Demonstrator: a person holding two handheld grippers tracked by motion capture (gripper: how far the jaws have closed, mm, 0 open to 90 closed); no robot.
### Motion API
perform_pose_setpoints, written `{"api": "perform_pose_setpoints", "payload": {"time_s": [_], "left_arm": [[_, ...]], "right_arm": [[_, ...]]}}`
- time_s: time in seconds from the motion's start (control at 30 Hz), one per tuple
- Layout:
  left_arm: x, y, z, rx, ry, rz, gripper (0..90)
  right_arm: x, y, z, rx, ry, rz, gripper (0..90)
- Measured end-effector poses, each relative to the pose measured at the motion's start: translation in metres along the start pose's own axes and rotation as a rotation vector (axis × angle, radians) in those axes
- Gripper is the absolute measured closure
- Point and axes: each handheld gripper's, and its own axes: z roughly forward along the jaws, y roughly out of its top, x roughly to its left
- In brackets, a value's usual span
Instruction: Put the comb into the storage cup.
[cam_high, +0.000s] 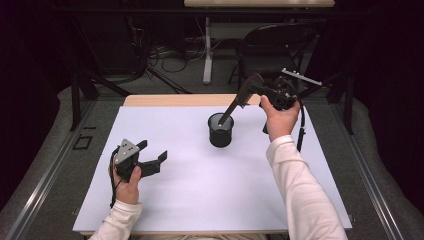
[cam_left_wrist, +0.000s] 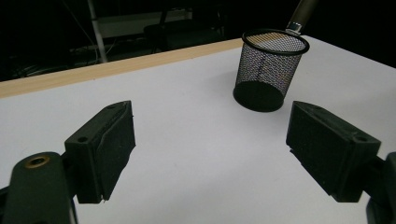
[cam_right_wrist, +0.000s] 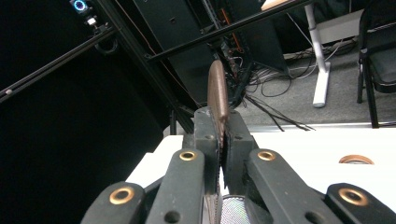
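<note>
Mesh cup (cam_high: 220, 131) is sitting mid-table on the white sheet (cam_high: 200, 200), upright. Right gripper (cam_high: 248, 92) is clamping a brown utensil (cam_high: 231, 109) at the cup's 1 o'clock, its low end dipping inside the rim. Left gripper (cam_high: 152, 159) is idling at the cup's 8 o'clock, well apart, jaws spread, gripping nothing.

**Two hands, two grippers**

The left gripper (cam_high: 150, 156) is held low by the left hand (cam_high: 127, 181), and its jaws are spread wide apart with nothing between them. The right gripper (cam_high: 248, 93) is held up higher by the right hand (cam_high: 280, 119). Its jaws are pressed tight together. The right arm is stretched forward in a white sleeve.
</note>
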Motion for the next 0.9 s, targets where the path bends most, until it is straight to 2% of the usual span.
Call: {"api": "perform_pose_setpoints", "payload": {"time_s": [0.27,0.5,0.9], "left_arm": [[0.0,0.0,0.0,0.0,0.001,-0.001,15.7],[0.001,0.0,0.0,0.003,-0.001,-0.002,15.7],[0.001,0.0,0.0,0.002,0.0,-0.002,15.7]], "right_arm": [[-0.005,-0.004,0.011,0.002,-0.031,0.015,87.2],[-0.007,-0.009,0.023,0.014,-0.059,0.003,87.3],[-0.007,-0.015,0.035,0.022,-0.078,0.003,87.3]]}}
